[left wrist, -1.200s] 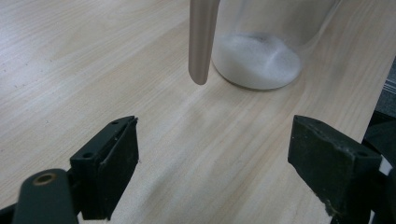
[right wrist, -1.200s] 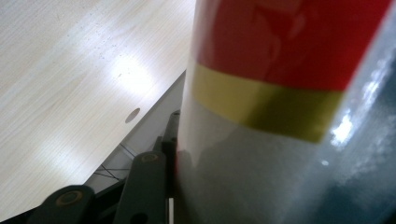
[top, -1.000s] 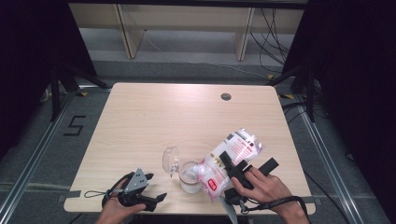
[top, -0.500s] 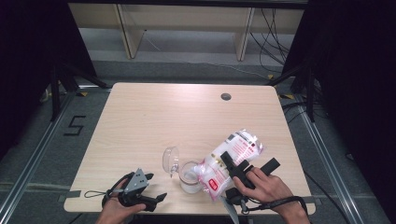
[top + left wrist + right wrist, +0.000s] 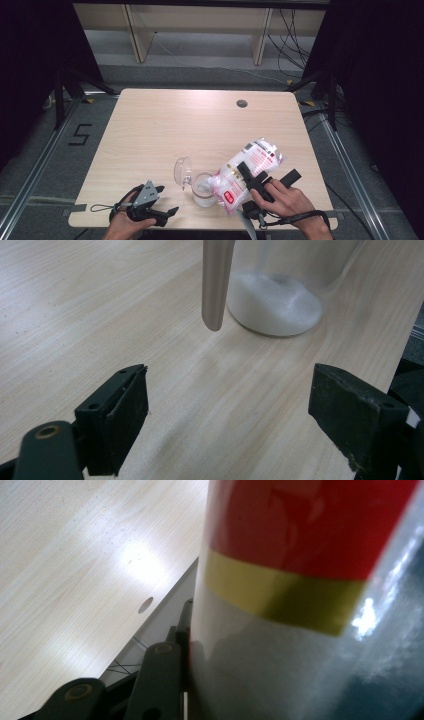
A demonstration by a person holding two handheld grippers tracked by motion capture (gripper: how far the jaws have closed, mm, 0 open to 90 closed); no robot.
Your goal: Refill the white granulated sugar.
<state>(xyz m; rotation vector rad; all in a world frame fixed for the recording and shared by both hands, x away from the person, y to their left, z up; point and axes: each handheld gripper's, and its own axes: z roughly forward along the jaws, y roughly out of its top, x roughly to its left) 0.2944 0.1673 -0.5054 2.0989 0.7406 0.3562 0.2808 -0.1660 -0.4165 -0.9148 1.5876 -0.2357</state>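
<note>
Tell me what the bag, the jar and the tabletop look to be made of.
Bag: soft glossy plastic film, probably; it creases and shines, with red print. Jar: clear, smooth glass or hard plastic; white powder shows through its wall. Table: pale wood-grain top, likely laminate with a matte sheen.

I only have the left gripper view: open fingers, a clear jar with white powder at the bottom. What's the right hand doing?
Observer: The right gripper is shut on a clear bag of white powder with a red and yellow label, tilted with its low end at the jar.
Operator: Is the jar's lid on?
Observer: No. A clear lid stands open on the far left side of the jar's mouth.
Operator: Where's my left gripper relative to the jar?
Observer: The left gripper sits near the table's front edge, left of the jar, apart from it, fingers open with nothing between them.
</note>
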